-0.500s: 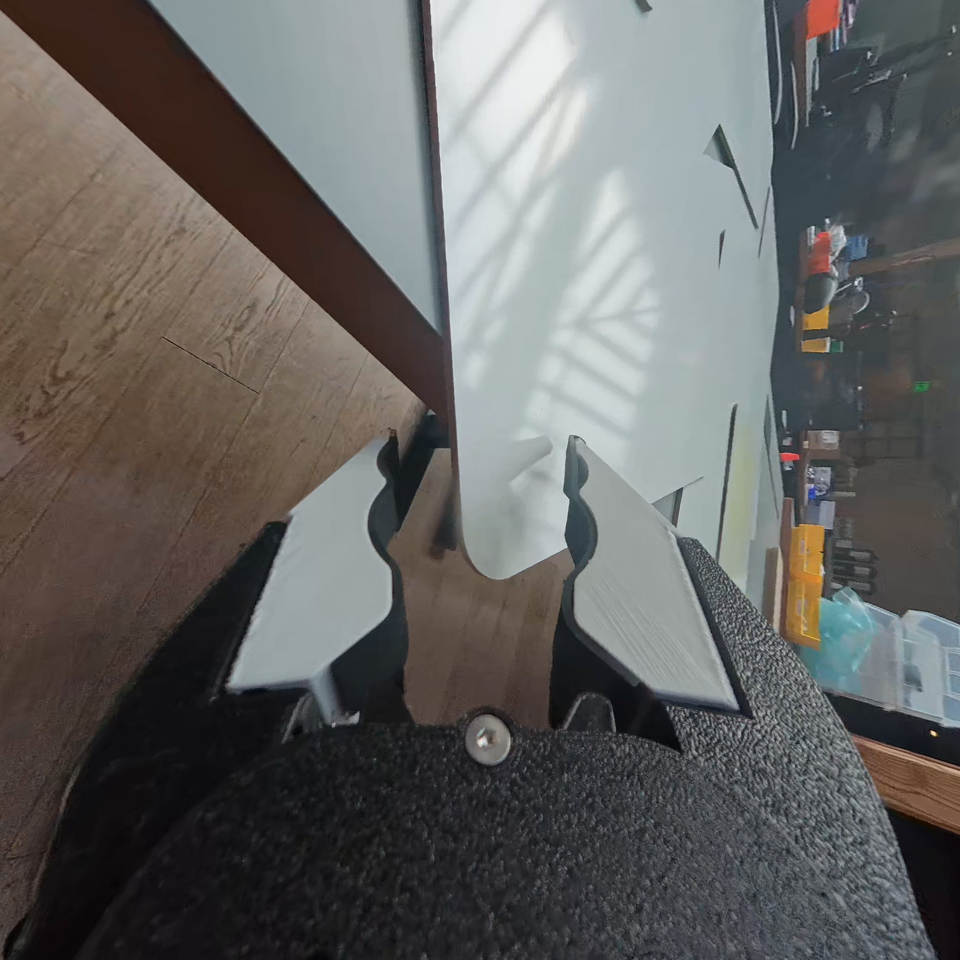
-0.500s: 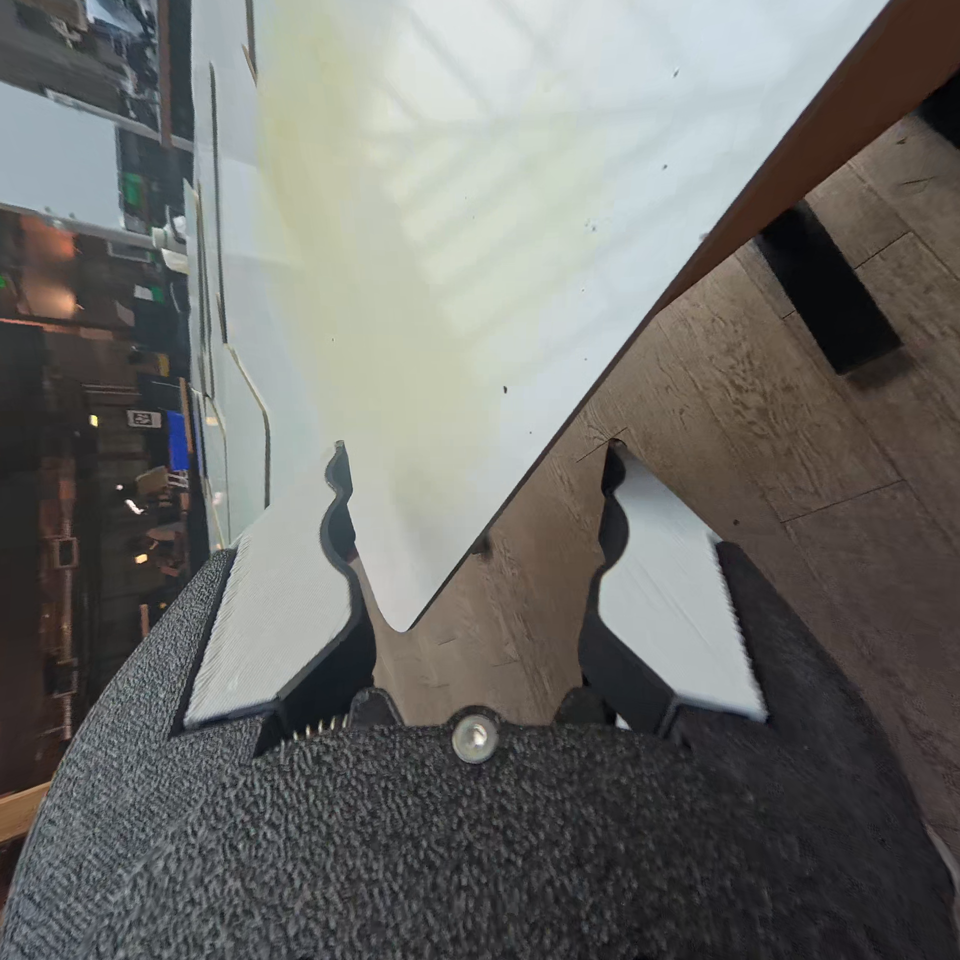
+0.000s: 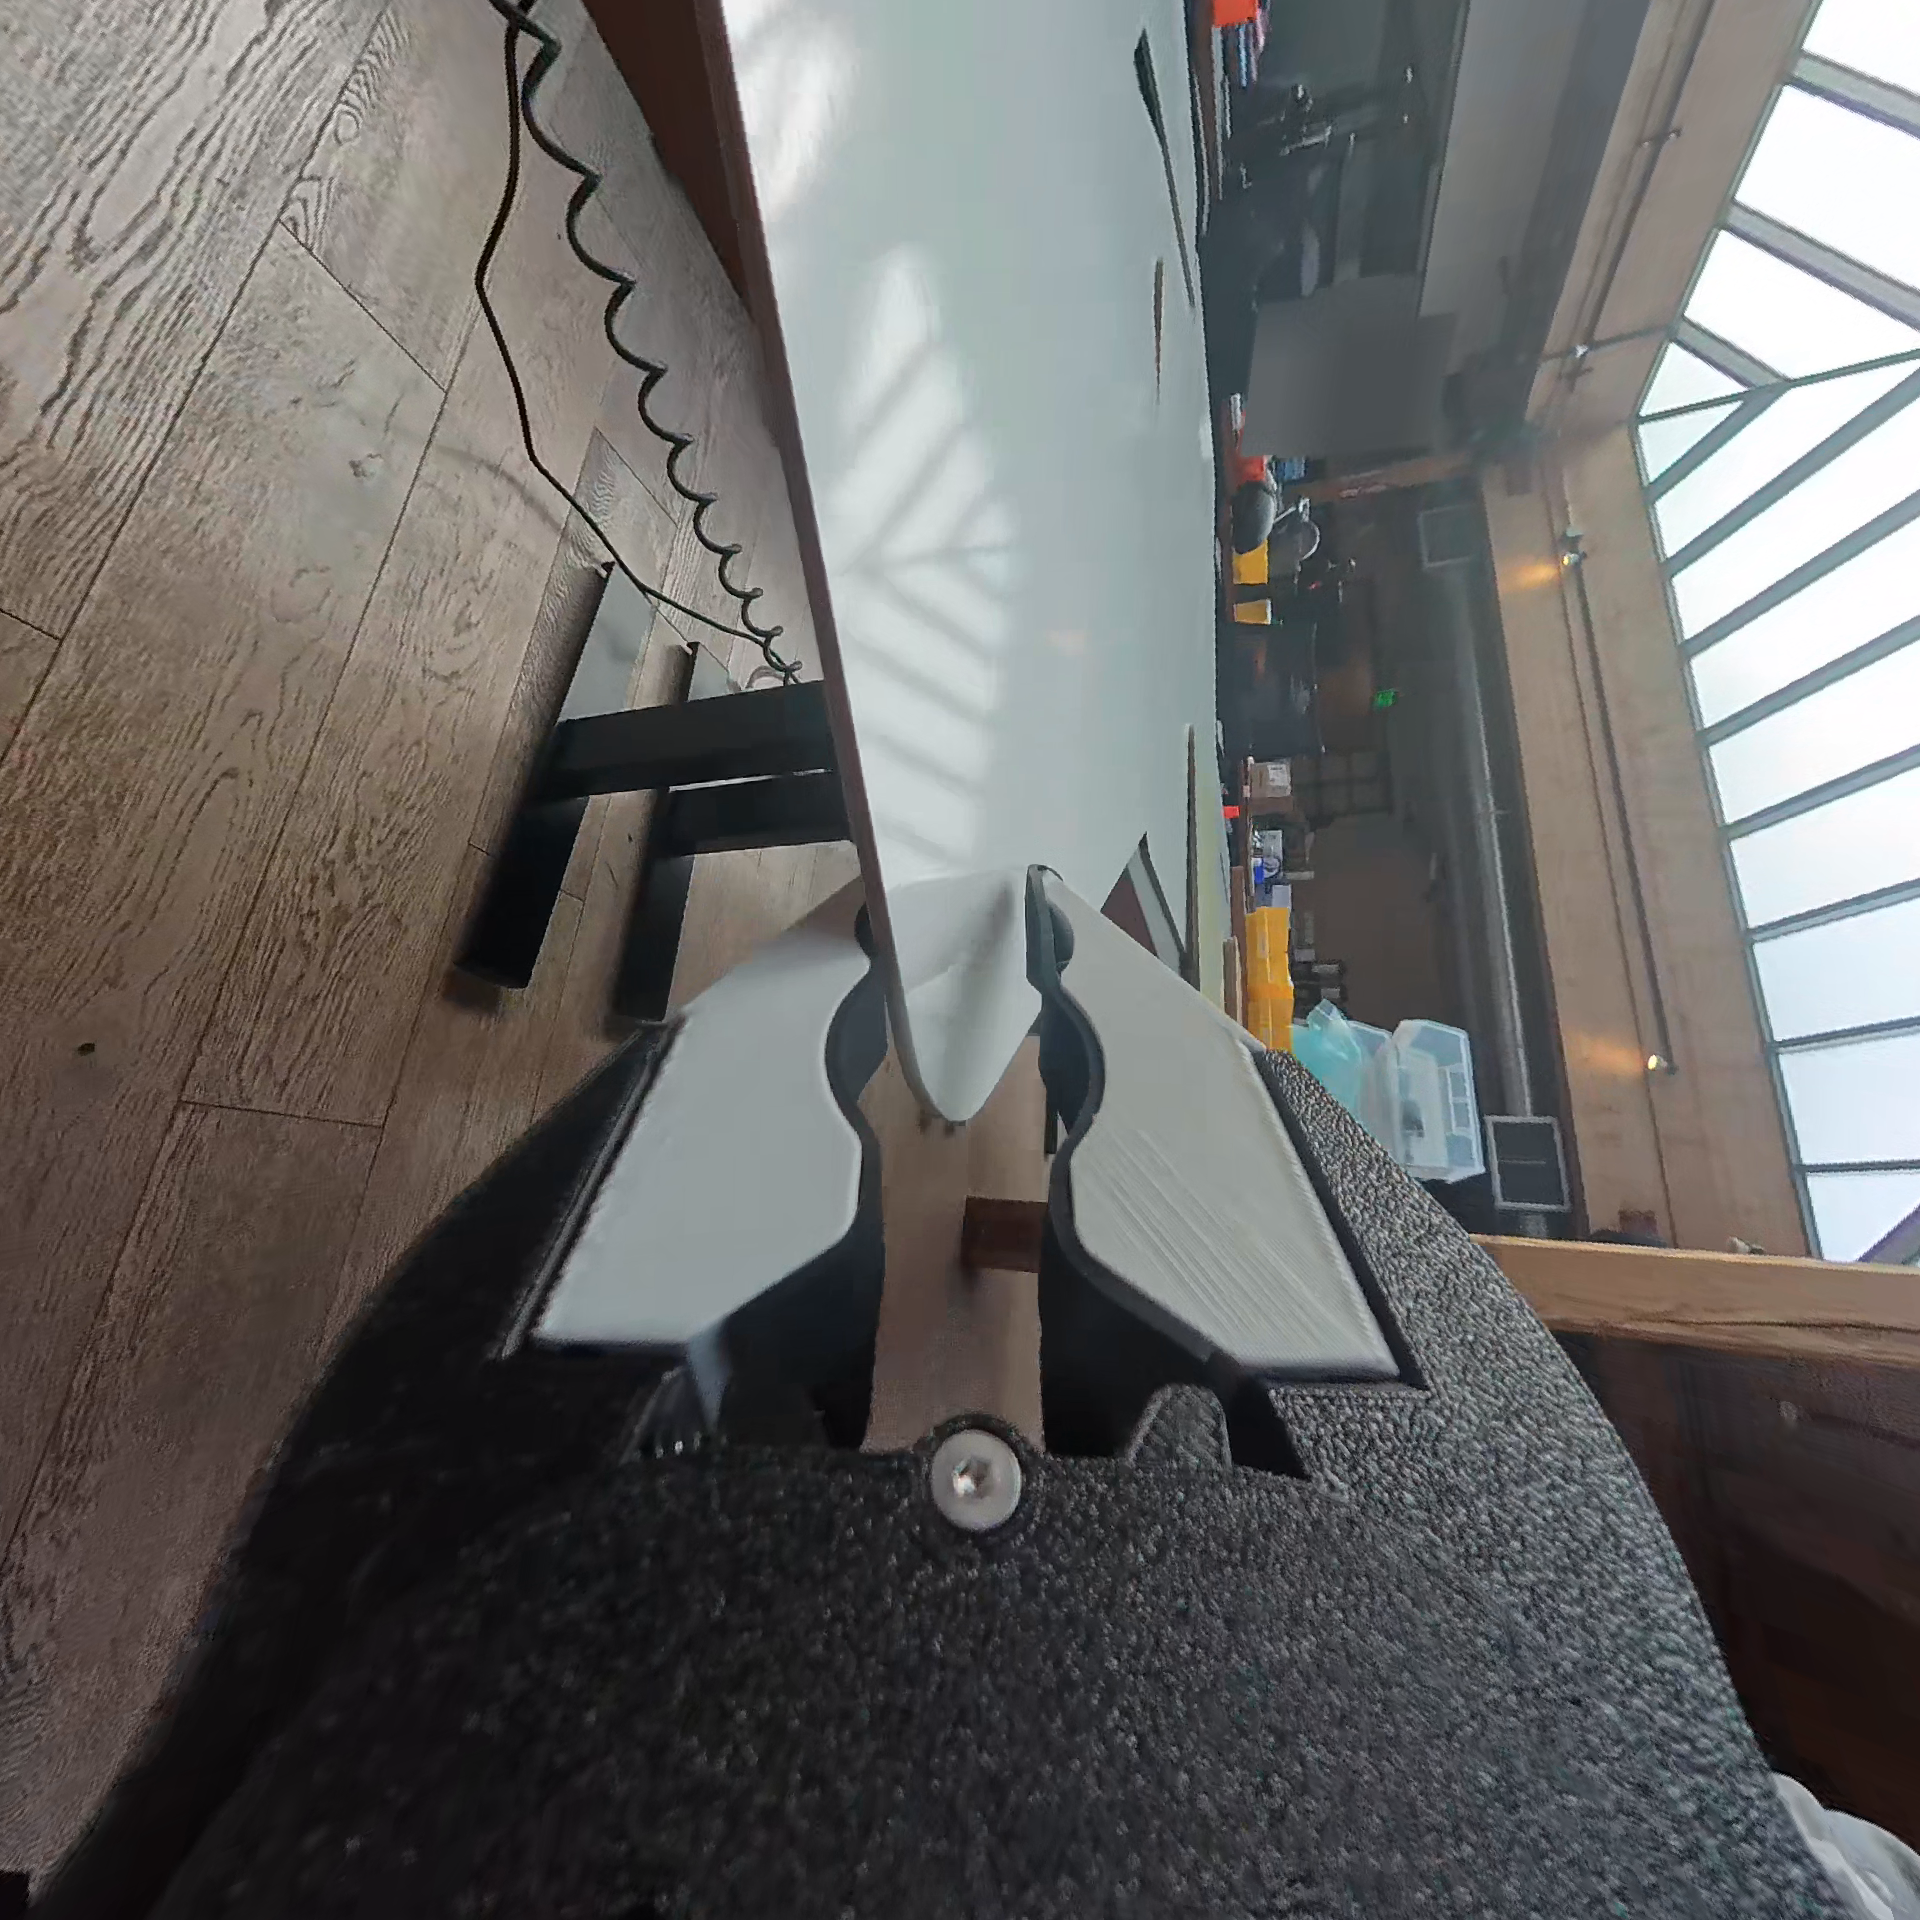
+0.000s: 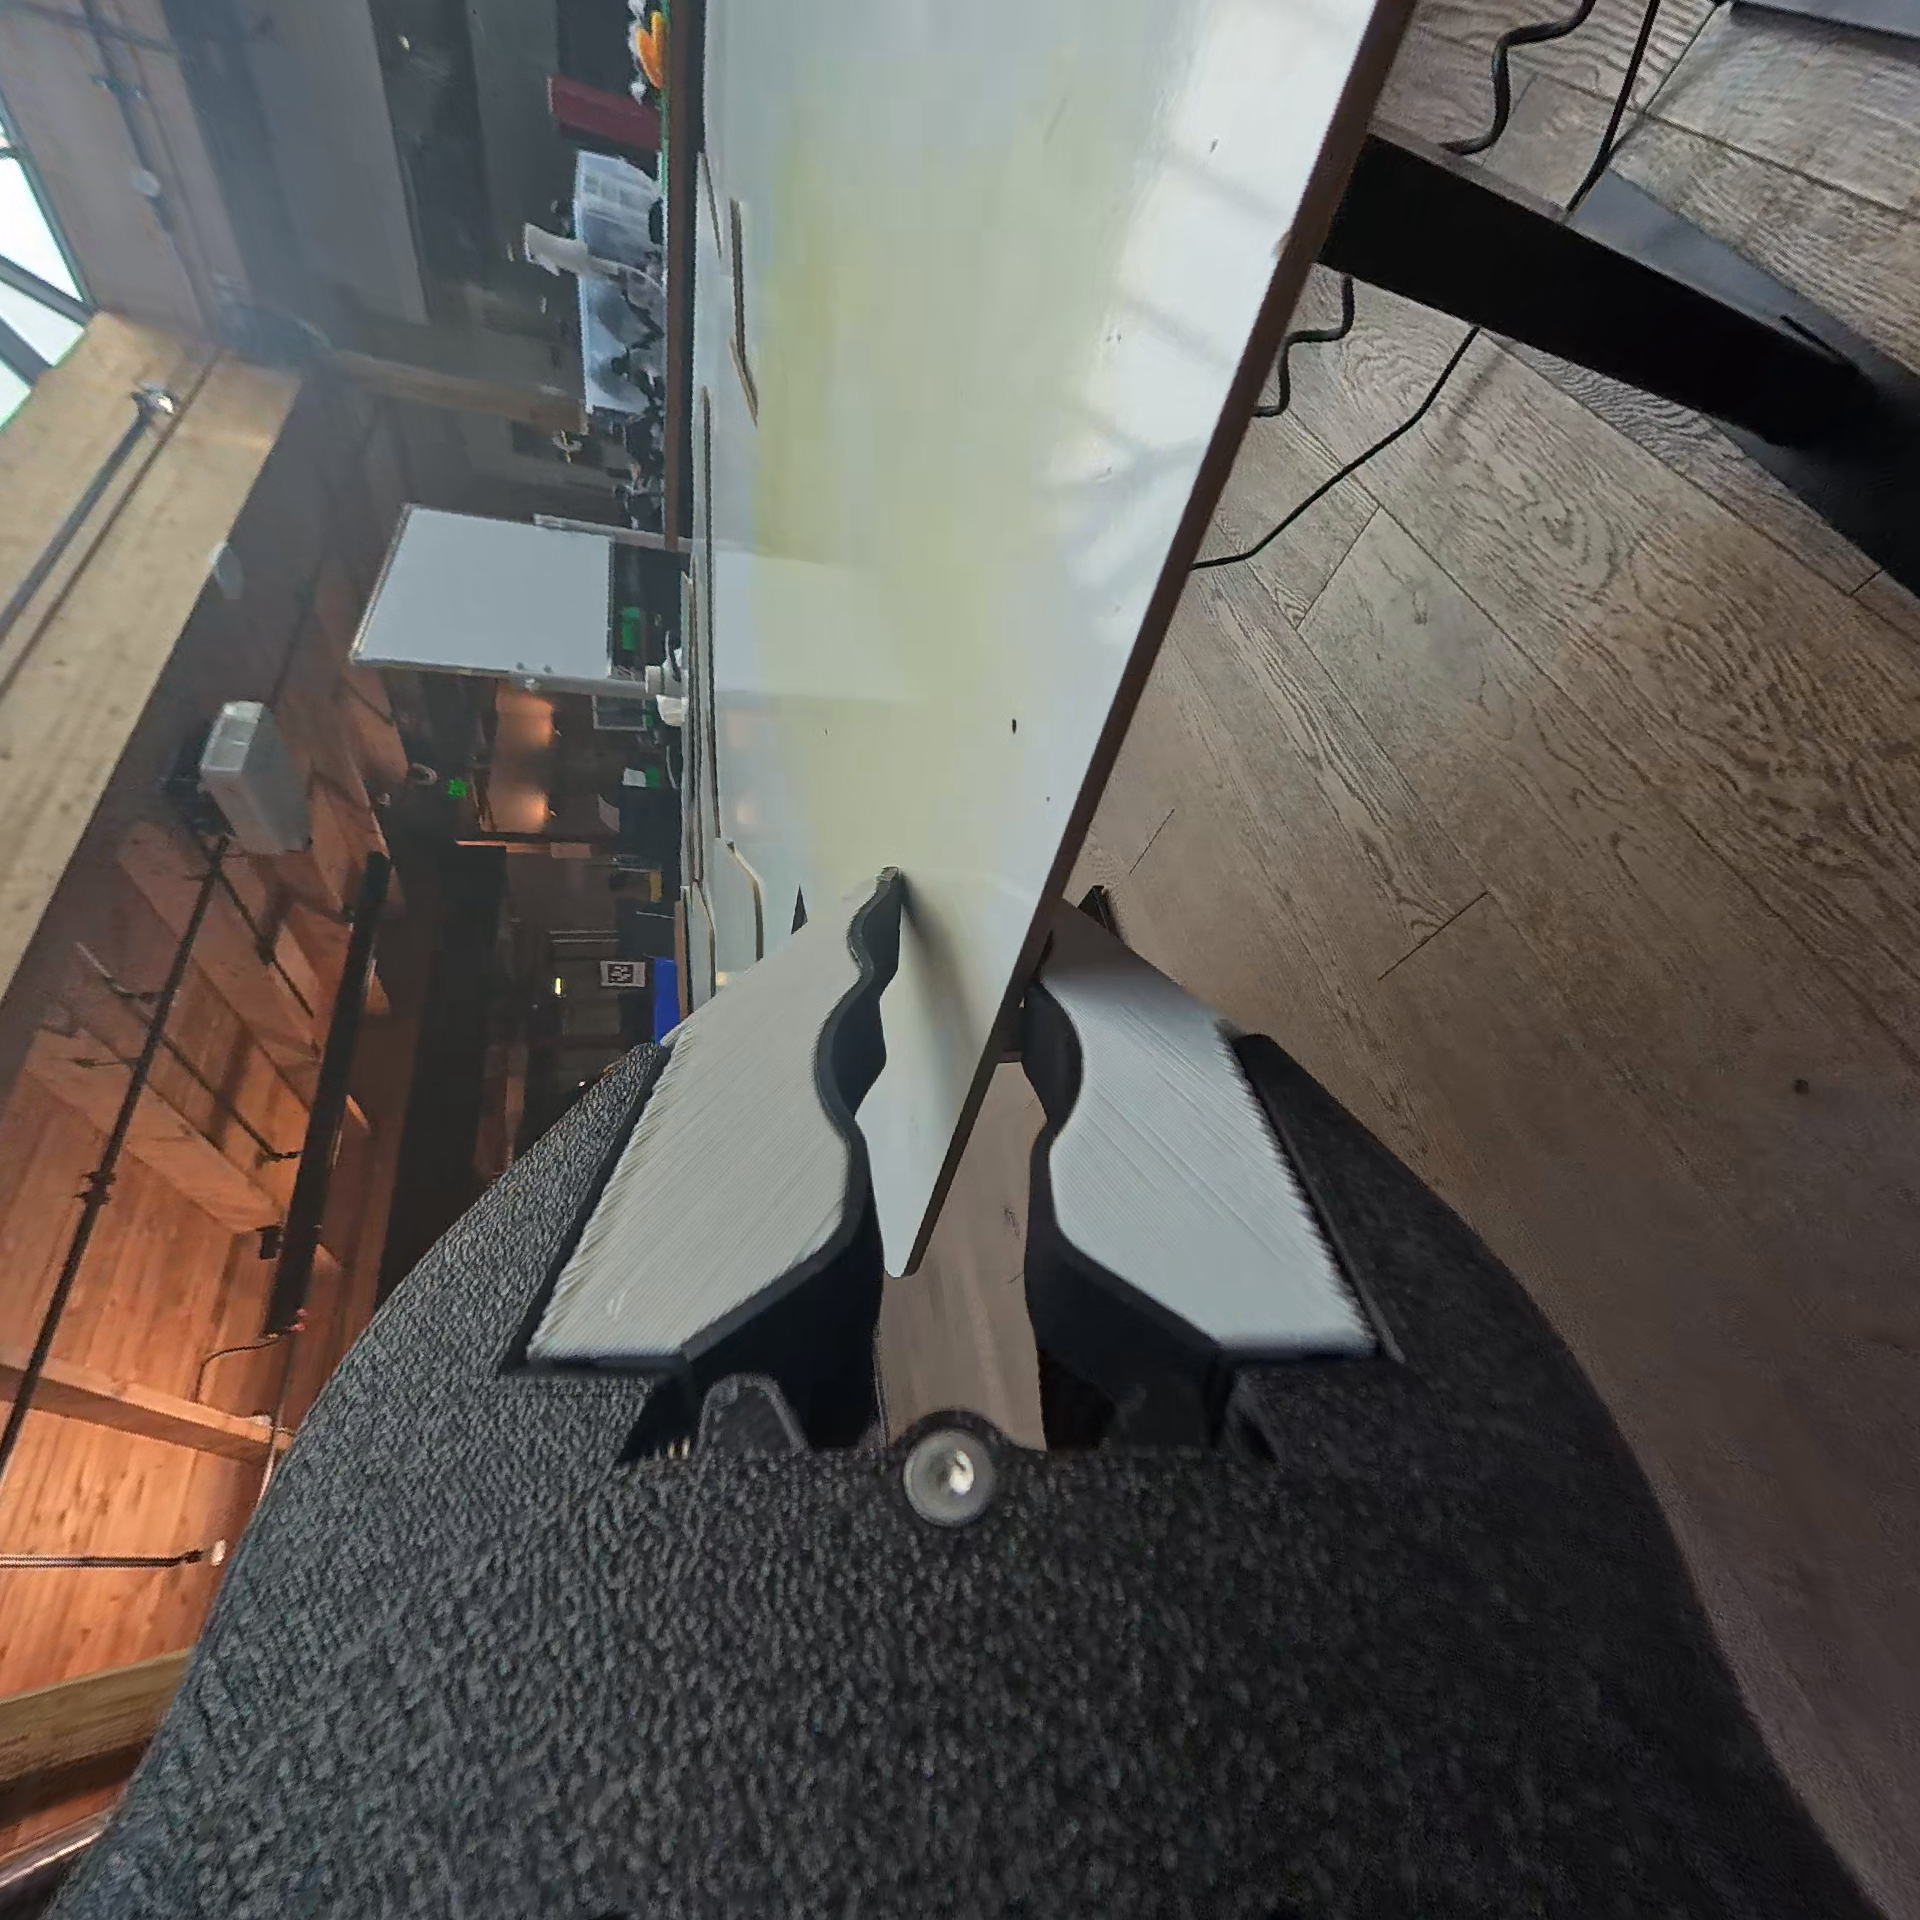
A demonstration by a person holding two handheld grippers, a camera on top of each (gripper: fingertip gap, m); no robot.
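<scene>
Jaws on both grippers have narrowed since half a second ago; left gripper [image 3: 951,997] and right gripper [image 4: 961,1013] each straddle a rounded corner of the white counter [image 3: 977,540]; whether they pinch it, I cannot tell; wooden floor [image 3: 260,623] beyond.

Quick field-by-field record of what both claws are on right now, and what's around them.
left claw: astride a rounded corner of the white board; fingers close on both faces, contact unclear
right claw: astride another corner of the white board; fingers close on both faces, contact unclear
board: thin, white face, brown edge, seen edge-on
below: wood floor, black table legs, coiled cable
background: cluttered benches, skylight
</scene>
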